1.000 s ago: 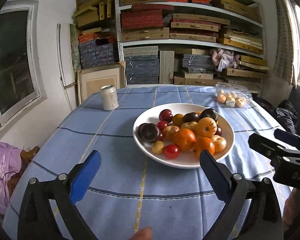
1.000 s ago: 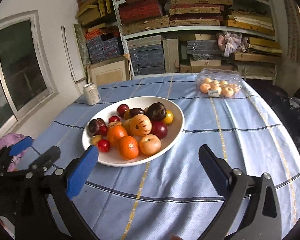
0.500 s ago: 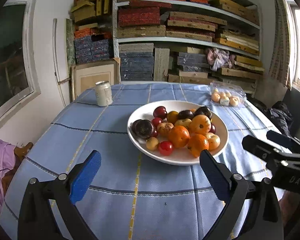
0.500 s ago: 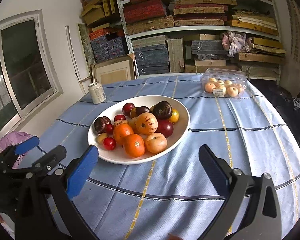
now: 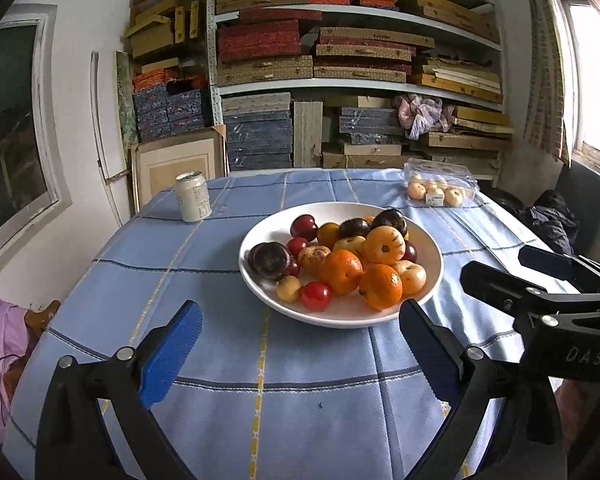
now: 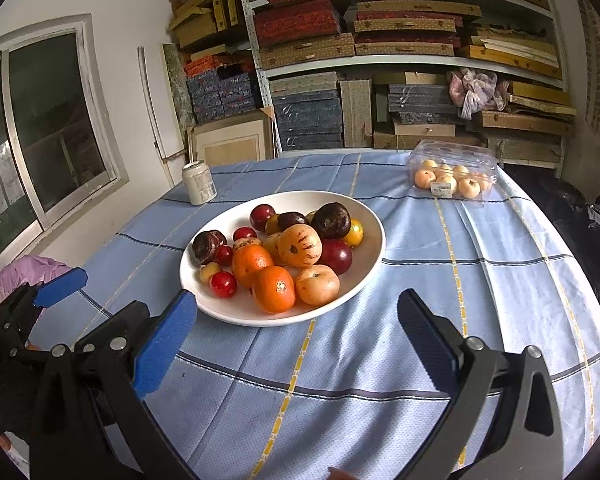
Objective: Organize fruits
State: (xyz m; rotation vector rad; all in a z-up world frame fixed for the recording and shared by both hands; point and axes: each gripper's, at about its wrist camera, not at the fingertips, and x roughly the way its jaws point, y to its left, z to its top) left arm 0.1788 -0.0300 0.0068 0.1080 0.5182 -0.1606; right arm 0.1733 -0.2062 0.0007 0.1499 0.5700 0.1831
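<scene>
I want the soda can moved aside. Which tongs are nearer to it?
Left. The left tongs sit on the soda can side of the plate; the right tongs are farther across.

White bowl (image 5: 428,276), orange mandarins (image 5: 341,271), blue checked tablecloth (image 5: 204,252).

Box-crammed shelves (image 5: 356,80) behind; window (image 6: 40,136) left; white walls (image 5: 88,60).

- I see a round white bowl (image 5: 432,276), glossy and smooth like glazed ceramic.
- My view shows a blue checked tablecloth (image 6: 460,280), matt woven cloth.
- The clear plastic clamshell box (image 6: 452,160) looks shiny to me.
- The pale drink can (image 5: 193,197) reads as metal.
- My gripper pads (image 5: 168,354) look like ribbed blue plastic.
</scene>
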